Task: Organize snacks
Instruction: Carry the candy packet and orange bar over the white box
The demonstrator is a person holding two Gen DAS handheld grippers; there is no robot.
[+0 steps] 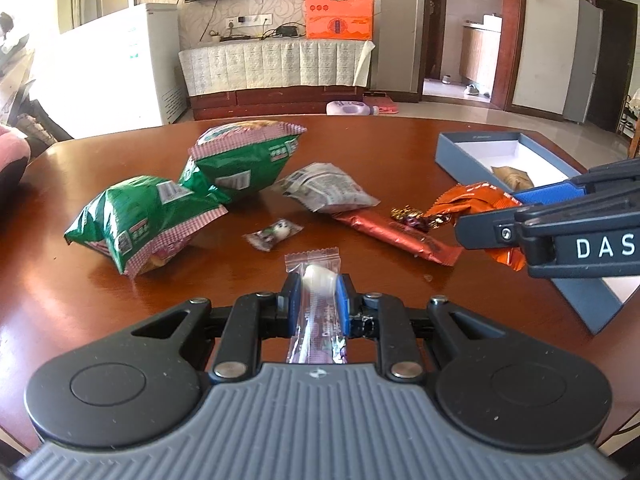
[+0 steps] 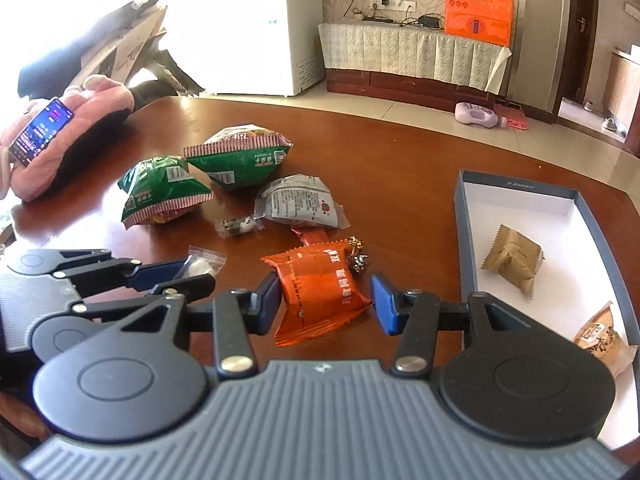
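Note:
My left gripper is shut on a clear-wrapped white candy, which also shows in the right wrist view. My right gripper is open, its pads on either side of an orange snack packet lying on the table; the packet also shows in the left wrist view. Two green bags, a grey packet, a red bar, a foil candy and a small panda candy lie on the brown table.
A blue box with a white inside stands at the right and holds two brown packets. A pink plush with a phone lies at the table's left edge.

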